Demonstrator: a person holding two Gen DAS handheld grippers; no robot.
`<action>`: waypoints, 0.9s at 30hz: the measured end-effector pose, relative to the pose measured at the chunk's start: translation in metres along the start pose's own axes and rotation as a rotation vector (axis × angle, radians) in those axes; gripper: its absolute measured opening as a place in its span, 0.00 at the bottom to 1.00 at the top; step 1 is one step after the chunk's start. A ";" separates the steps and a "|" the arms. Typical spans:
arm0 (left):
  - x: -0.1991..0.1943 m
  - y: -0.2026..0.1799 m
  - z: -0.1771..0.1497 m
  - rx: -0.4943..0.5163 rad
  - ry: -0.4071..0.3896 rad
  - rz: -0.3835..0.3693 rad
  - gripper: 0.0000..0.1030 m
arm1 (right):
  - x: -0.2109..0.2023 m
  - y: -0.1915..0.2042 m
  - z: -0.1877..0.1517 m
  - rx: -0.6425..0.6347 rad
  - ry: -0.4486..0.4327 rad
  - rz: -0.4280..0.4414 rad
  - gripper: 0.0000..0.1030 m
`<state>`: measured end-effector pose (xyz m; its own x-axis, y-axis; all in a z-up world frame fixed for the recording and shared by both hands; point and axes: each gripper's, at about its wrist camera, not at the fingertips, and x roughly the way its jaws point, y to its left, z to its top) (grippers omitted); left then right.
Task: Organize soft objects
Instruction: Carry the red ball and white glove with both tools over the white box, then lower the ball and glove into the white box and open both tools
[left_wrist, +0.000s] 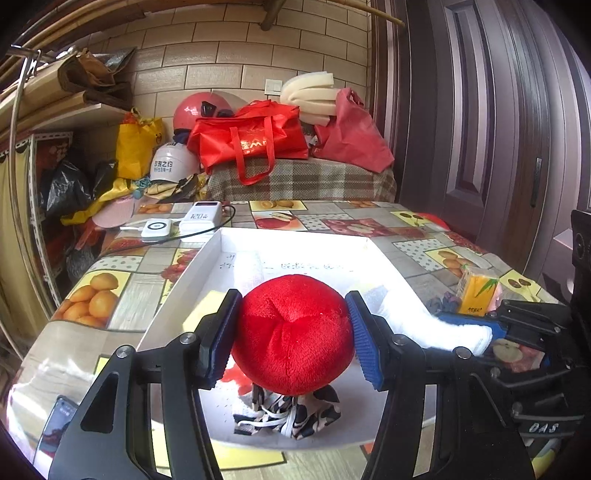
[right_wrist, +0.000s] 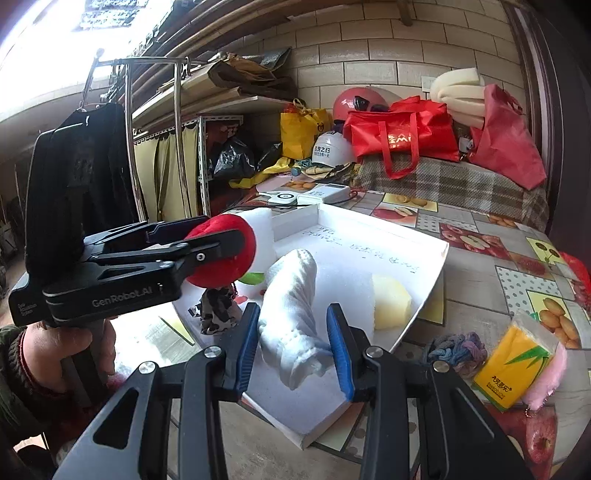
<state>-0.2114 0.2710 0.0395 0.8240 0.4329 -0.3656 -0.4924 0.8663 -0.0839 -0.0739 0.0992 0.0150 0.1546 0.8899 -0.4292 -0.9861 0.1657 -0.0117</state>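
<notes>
We hold the left hand-held gripper (left_wrist: 293, 334) clamped on a red plush ball (left_wrist: 293, 332), its blue pads pressing both sides, above the white tray (left_wrist: 207, 258) on the table (left_wrist: 122, 295). Directly below the ball lies a black-and-white patterned cloth pouch (left_wrist: 291, 413) on the tray floor; we cannot tell whether the two touch.

Our right hand-held gripper (right_wrist: 291, 347) sits around a rolled white towel (right_wrist: 291, 314). The towel's lower end lies between the blue fingers (right_wrist: 341, 350), but gaps show on both sides, so the jaws look apart rather than gripping it. The towel rests in the tray, and a pale yellow sponge (right_wrist: 391, 302) lies just beside it, near the tray's right rim.

Outside the tray, on the fruit-patterned tablecloth, we see a multicoloured knitted scrunchie (right_wrist: 456, 350), a yellow tissue pack (right_wrist: 515, 365) and something pink and fluffy (right_wrist: 550, 380) touching the pack.
</notes>
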 end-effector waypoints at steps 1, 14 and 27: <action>0.003 -0.001 0.001 -0.002 0.003 0.000 0.56 | 0.002 0.000 0.001 0.000 0.002 0.000 0.36; 0.037 0.012 0.009 -0.120 0.069 0.031 0.56 | 0.027 -0.001 0.011 0.006 0.038 0.008 0.36; 0.056 0.018 0.010 -0.165 0.143 0.067 0.56 | 0.060 -0.023 0.025 0.098 0.065 -0.043 0.36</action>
<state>-0.1715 0.3129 0.0264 0.7452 0.4382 -0.5026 -0.5938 0.7790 -0.2014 -0.0403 0.1588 0.0118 0.1895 0.8520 -0.4880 -0.9675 0.2468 0.0552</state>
